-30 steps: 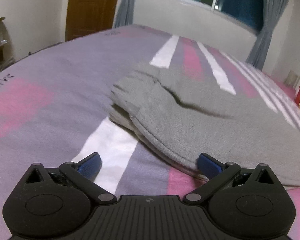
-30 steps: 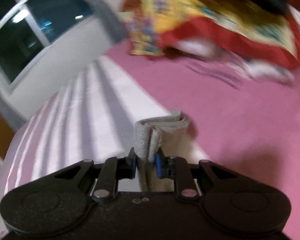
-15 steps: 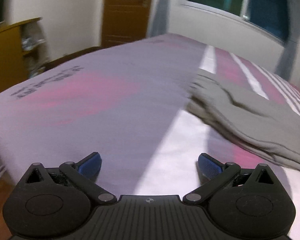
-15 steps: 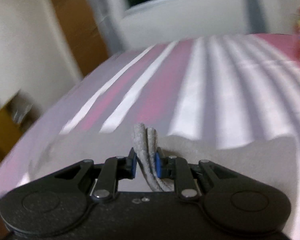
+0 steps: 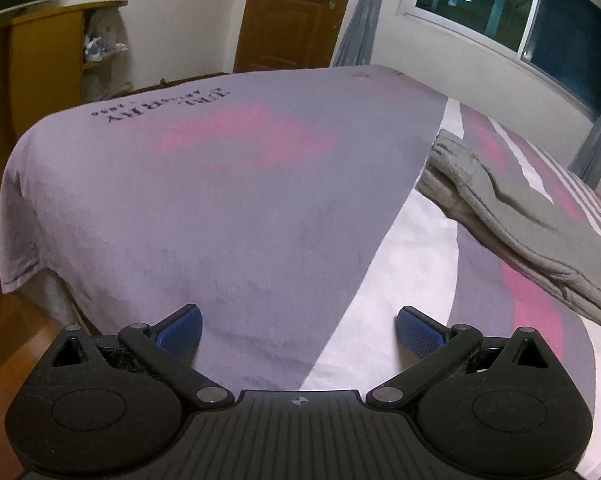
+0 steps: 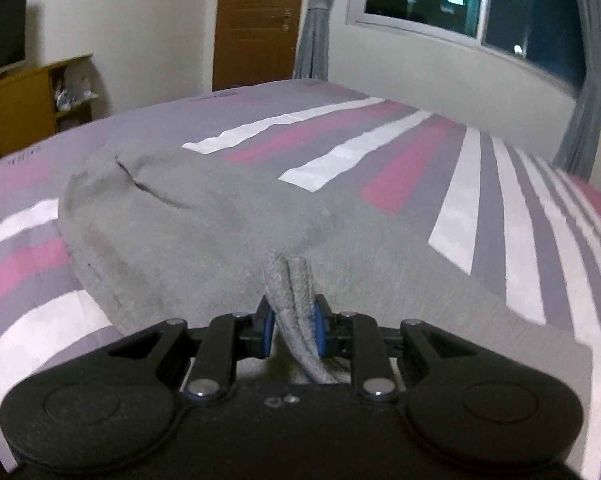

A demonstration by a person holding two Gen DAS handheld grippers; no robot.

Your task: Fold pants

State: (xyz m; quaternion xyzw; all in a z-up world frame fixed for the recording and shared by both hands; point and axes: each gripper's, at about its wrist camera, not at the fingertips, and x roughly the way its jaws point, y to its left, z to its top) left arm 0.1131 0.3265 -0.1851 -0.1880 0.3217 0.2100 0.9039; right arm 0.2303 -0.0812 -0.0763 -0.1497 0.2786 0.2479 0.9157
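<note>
Grey pants (image 5: 512, 216) lie folded on the striped bed sheet (image 5: 220, 184), off to the right of my left gripper (image 5: 297, 314). That gripper is open over bare sheet, nothing between its blue pads. In the right wrist view the pants (image 6: 204, 232) spread out ahead, waist end at the far left. My right gripper (image 6: 291, 314) has the bunched leg ends (image 6: 288, 280) between its pads, low over the pants' body. Its jaws are opening slightly, with the fabric still touching both pads.
The bed's corner and edge (image 5: 20, 208) drop off at the left to a wooden floor (image 5: 16, 344). A wooden shelf unit (image 5: 48, 64), a brown door (image 5: 296, 12), a window (image 6: 472, 4) and grey curtains (image 6: 584, 116) line the walls beyond.
My left gripper swung left, so the pants slid from centre to the right edge of its view. My right gripper rolled upright and carried the leg ends across onto the pants' body.
</note>
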